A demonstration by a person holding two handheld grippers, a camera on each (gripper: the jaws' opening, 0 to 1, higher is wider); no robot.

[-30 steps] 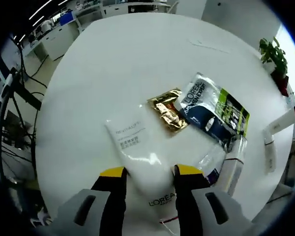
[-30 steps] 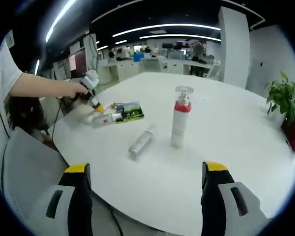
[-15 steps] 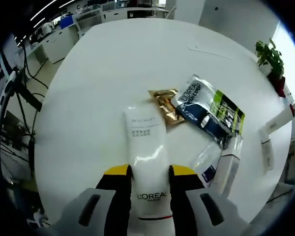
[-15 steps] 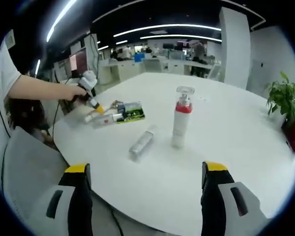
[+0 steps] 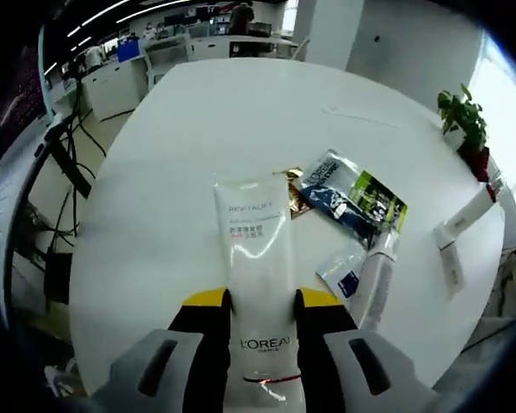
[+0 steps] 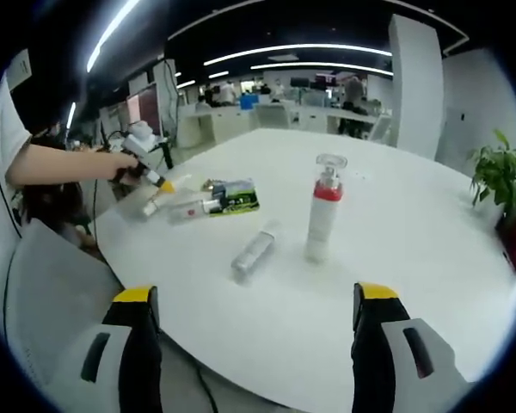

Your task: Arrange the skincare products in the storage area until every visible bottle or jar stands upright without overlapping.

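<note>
White L'Oréal tube (image 5: 256, 258) sits clamped between the jaws of the left hand-held gripper (image 5: 260, 303), long axis running straight toward 12 o'clock, flat end away from the camera, lifted over the white counter (image 5: 198, 129). At its 2 o'clock lie a gold sachet (image 5: 297, 200), a dark sachet (image 5: 348, 198) and a second tube (image 5: 374, 284). Right hand-held gripper (image 6: 256, 310) hangs with jaws wide apart, holding nothing; ahead, a red-collared pump bottle (image 6: 324, 220) stands upright, a silver bottle (image 6: 254, 254) lying on its side at its 8 o'clock.
</note>
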